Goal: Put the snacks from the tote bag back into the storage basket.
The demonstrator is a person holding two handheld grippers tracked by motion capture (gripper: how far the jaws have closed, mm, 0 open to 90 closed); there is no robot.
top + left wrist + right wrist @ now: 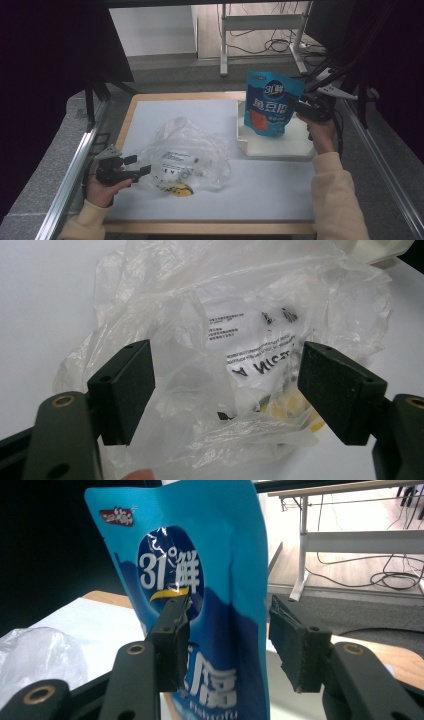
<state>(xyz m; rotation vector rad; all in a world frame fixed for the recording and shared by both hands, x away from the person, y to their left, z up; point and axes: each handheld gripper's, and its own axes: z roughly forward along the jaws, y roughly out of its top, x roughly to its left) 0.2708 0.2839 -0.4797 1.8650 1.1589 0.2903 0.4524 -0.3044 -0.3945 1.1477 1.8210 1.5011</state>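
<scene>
- White matting (260, 190) covers a wooden table, with metal rails along both sides, grey floor beyond, and a desk frame with loose cables at the far end of the room.
- Left gripper (144, 170) sits at the near left of the mat, held in the person's left hand (102, 189); its jaws are spread wide and grasp nothing.
- In the left gripper view the jaws frame a crumpled clear plastic bag (240, 340); the left jaw overlaps the bag's edge in that view, the right jaw stands apart from it, and I cannot tell whether either touches the film.
- Plastic bag (187, 157) lies mid-mat, just beside the left gripper's tips, with printed black text on a white panel and something yellow (181, 190) showing at its near edge.
- White tray (280, 147) rests on the right part of the mat, past the bag.
- Blue pouch (270, 102) stands upright over the tray, with white "31" lettering and an orange patch on its front; whether its base touches the tray is unclear.
- Right gripper (299, 106) reaches the pouch from the right, held in the right hand (320, 131).
- In the right gripper view the pouch (220, 580) stands between the jaws: the left jaw presses on its printed face, while the right jaw sits just off its edge with a gap, so the jaws are parted around it and not clenched.
</scene>
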